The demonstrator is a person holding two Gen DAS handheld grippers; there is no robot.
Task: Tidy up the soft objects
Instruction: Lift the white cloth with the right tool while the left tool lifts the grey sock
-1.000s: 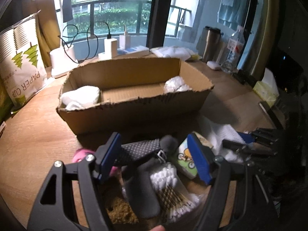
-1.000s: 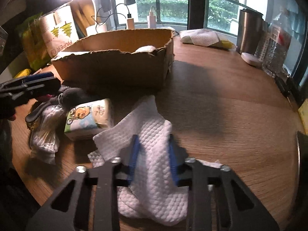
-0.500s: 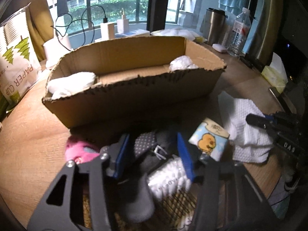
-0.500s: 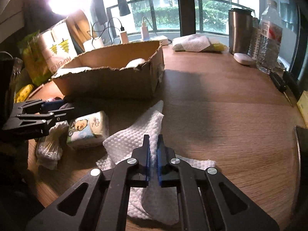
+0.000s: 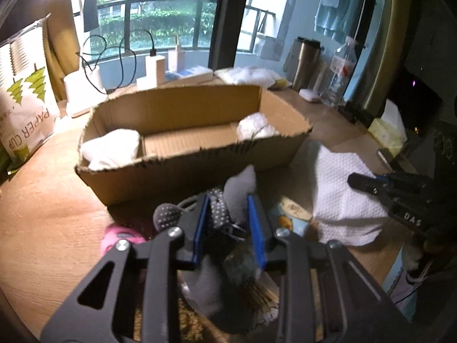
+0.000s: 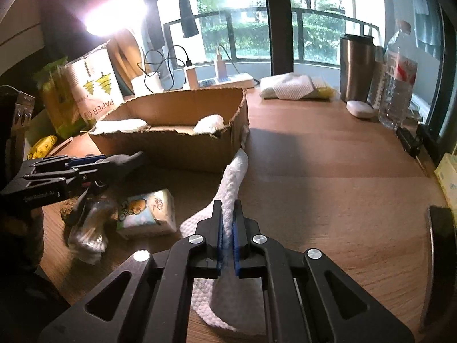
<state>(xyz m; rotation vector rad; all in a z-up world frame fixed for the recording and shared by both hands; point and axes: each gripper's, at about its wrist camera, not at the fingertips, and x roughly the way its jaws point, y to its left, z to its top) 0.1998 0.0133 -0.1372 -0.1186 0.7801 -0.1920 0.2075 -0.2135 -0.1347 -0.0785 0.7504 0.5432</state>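
My left gripper [image 5: 228, 200] is shut on a grey dotted glove [image 5: 238, 191] and holds it above the table in front of a cardboard box [image 5: 182, 168]. The box holds two white soft bundles [image 5: 111, 148] [image 5: 255, 127]. My right gripper [image 6: 227, 208] is shut on a white textured cloth [image 6: 232, 177] and lifts it off the wooden table; the cloth also shows in the left wrist view [image 5: 340, 183]. A small tissue pack with a duck print [image 6: 148, 214] lies between the grippers. A pink soft item [image 5: 120, 235] lies left of my left gripper.
A paper cup bag [image 5: 25, 114], chargers and cables [image 5: 154, 68] stand behind the box. A steel tumbler [image 6: 357, 68], a water bottle [image 6: 398, 85] and a folded white cloth [image 6: 291, 85] are at the back right. A crinkly plastic packet [image 6: 88, 228] lies under the left gripper.
My left gripper closed on the grey glove and lifted it. My right gripper closed on the white cloth and raised it, so the cloth now hangs folded between the jaws.
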